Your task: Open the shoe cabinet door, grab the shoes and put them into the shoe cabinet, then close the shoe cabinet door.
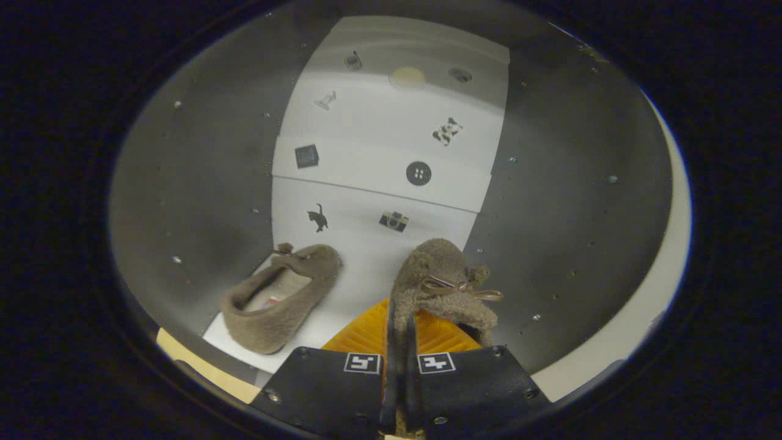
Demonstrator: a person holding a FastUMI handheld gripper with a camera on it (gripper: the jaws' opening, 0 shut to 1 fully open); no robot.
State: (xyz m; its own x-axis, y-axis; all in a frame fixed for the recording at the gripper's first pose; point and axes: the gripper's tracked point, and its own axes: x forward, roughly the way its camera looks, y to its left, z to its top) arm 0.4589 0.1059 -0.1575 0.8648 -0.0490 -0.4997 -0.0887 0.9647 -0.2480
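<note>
**Q:** What is the gripper doing?

**A:** Fingers pressed nearly together, the gripper (398, 342) pinches the heel edge of a small grey-brown fuzzy shoe (441, 278). Both fingers (342, 382) squeeze the soft rim between them, so the shoe is clamped.

**Q:** Which way does that held shoe point?

**A:** Its long axis runs straight ahead from the fingers, heel at the fingertips and toe farthest away. A thin ribbon bow (458, 287) sits on the upper, trailing to the right. Whether the shoe hangs free or touches the surface below cannot be judged from this angle.

**Q:** Where is the other shoe?

**A:** The second shoe (282, 296), a matching fuzzy slipper, lies to the left of the fingers, apart from the held one. Its long axis is diagonal: heel nearer the gripper and to the left, toe angled away and to the right. Its opening faces up, showing a pale insole with a small label.

**Q:** What lies under them?

**A:** A long white paper sheet (391, 159) printed with small pictures, among them a cat, a camera, a button and a cube, stretches away ahead of the fingers. It rests on a dark grey speckled surface (568, 201). The second shoe sits on the sheet's near left corner.
</note>
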